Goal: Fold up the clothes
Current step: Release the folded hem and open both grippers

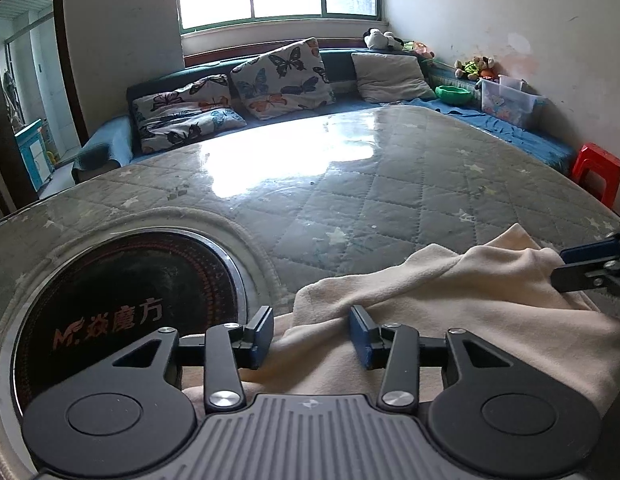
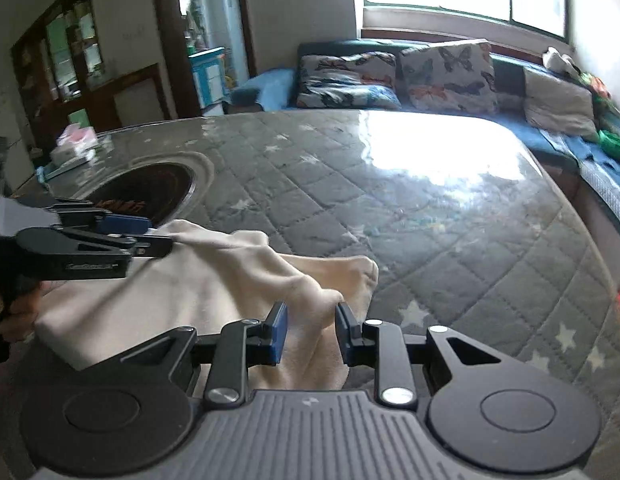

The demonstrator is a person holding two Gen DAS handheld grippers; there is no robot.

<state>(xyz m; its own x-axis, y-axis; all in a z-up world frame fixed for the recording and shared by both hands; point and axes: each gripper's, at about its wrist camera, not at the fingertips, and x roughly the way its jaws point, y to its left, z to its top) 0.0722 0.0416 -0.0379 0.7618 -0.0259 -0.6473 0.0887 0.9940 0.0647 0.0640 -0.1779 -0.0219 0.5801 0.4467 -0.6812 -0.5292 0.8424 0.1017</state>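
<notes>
A cream garment (image 1: 450,300) lies rumpled at the near edge of a grey quilted table cover (image 1: 350,184). My left gripper (image 1: 310,336) is open, its blue pads straddling the garment's left edge, not closed on it. In the right wrist view the garment (image 2: 214,280) runs left to right, and my right gripper (image 2: 310,332) is open with a raised fold of cloth between its pads. The left gripper (image 2: 150,236) shows there at the garment's far left corner. The right gripper's fingers (image 1: 590,264) show at the left view's right edge.
A round black heater panel (image 1: 122,312) is set into the table at the left. A sofa with butterfly cushions (image 1: 282,76) runs behind the table. A red stool (image 1: 598,172) stands at the right. A tissue pack (image 2: 74,144) sits at the table's far left.
</notes>
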